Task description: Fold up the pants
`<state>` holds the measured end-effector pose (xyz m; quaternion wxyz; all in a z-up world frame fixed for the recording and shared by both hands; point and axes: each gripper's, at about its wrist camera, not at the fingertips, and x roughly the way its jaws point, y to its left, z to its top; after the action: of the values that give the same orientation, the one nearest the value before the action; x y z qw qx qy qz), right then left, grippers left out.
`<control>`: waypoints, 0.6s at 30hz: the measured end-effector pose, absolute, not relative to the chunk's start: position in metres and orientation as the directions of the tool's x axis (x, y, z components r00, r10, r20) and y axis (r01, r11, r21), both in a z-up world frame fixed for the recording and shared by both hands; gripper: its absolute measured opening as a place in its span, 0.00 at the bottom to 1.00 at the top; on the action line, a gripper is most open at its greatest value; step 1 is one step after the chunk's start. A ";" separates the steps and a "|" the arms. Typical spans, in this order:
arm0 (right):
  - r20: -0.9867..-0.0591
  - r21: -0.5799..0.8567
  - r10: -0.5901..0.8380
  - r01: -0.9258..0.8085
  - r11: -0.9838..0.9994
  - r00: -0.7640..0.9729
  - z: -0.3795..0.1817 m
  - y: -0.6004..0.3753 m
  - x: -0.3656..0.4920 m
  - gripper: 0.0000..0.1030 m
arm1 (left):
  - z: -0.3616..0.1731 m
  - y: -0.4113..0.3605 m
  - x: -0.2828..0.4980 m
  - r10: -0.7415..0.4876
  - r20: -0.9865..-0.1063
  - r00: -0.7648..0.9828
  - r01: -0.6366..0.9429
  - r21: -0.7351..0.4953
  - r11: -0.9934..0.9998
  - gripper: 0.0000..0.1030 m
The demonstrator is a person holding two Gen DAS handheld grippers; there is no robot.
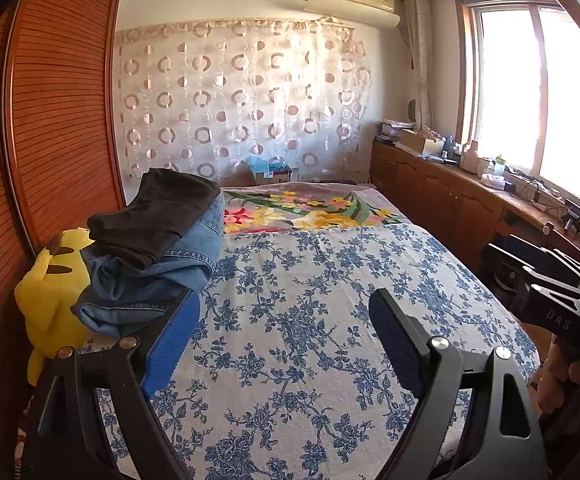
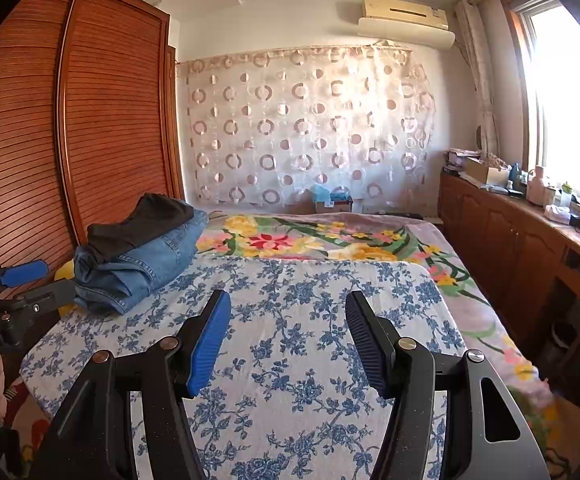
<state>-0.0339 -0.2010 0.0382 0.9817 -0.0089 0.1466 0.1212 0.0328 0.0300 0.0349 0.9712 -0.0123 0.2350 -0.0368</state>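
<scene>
Folded black pants (image 1: 157, 216) lie on top of folded blue jeans (image 1: 157, 280) in a stack at the left side of the bed; the stack also shows in the right wrist view, black pants (image 2: 145, 222) over jeans (image 2: 141, 268). My left gripper (image 1: 285, 312) is open and empty, held above the blue-flowered sheet (image 1: 310, 320), just right of the stack. My right gripper (image 2: 287, 312) is open and empty above the same sheet (image 2: 290, 360). The right gripper also shows at the right edge of the left wrist view (image 1: 550, 276), and the left gripper at the left edge of the right wrist view (image 2: 21, 280).
A yellow plush toy (image 1: 49, 300) sits between the stack and the brown louvred wardrobe (image 1: 49, 120). A bright floral blanket (image 1: 310, 208) covers the far bed. A low wooden cabinet (image 1: 450, 188) with clutter runs under the window at right.
</scene>
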 end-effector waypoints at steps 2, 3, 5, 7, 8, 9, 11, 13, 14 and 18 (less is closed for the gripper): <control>-0.290 0.019 0.235 -0.240 0.971 0.928 0.038 -0.202 -0.035 0.60 | 0.035 0.030 0.033 -0.079 -0.456 0.887 0.067 -0.042 0.997 0.84; -0.290 0.019 0.235 -0.240 0.971 0.928 0.038 -0.202 -0.035 0.60 | 0.035 0.030 0.033 -0.078 -0.455 0.887 0.066 -0.041 0.997 0.84; -0.290 0.018 0.233 -0.238 0.971 0.928 0.038 -0.202 -0.034 0.60 | 0.035 0.030 0.033 -0.078 -0.455 0.887 0.067 -0.041 0.997 0.84; -0.291 0.019 0.234 -0.239 0.971 0.928 0.038 -0.203 -0.035 0.60 | 0.035 0.030 0.033 -0.078 -0.455 0.887 0.066 -0.042 0.997 0.84; -0.291 0.018 0.233 -0.238 0.971 0.928 0.038 -0.203 -0.035 0.60 | 0.035 0.030 0.032 -0.077 -0.455 0.887 0.066 -0.041 0.997 0.84; -0.291 0.018 0.233 -0.238 0.971 0.928 0.038 -0.203 -0.035 0.60 | 0.035 0.030 0.033 -0.078 -0.455 0.887 0.066 -0.042 0.997 0.84; -0.291 0.019 0.233 -0.238 0.971 0.928 0.038 -0.203 -0.034 0.60 | 0.035 0.030 0.032 -0.078 -0.455 0.887 0.067 -0.041 0.997 0.84; -0.292 0.018 0.234 -0.239 0.971 0.927 0.038 -0.203 -0.034 0.60 | 0.035 0.030 0.033 -0.078 -0.456 0.887 0.067 -0.041 0.997 0.84; -0.292 0.017 0.234 -0.240 0.971 0.927 0.038 -0.203 -0.034 0.60 | 0.035 0.030 0.032 -0.079 -0.456 0.887 0.067 -0.042 0.997 0.84; -0.294 0.019 0.236 -0.241 0.970 0.926 0.037 -0.203 -0.035 0.60 | 0.035 0.030 0.032 -0.079 -0.455 0.887 0.067 -0.042 0.997 0.84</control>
<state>-0.0351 -0.2026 0.0367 0.9814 -0.0089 0.1484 0.1216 0.0320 0.0297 0.0353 0.9712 -0.0125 0.2348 -0.0375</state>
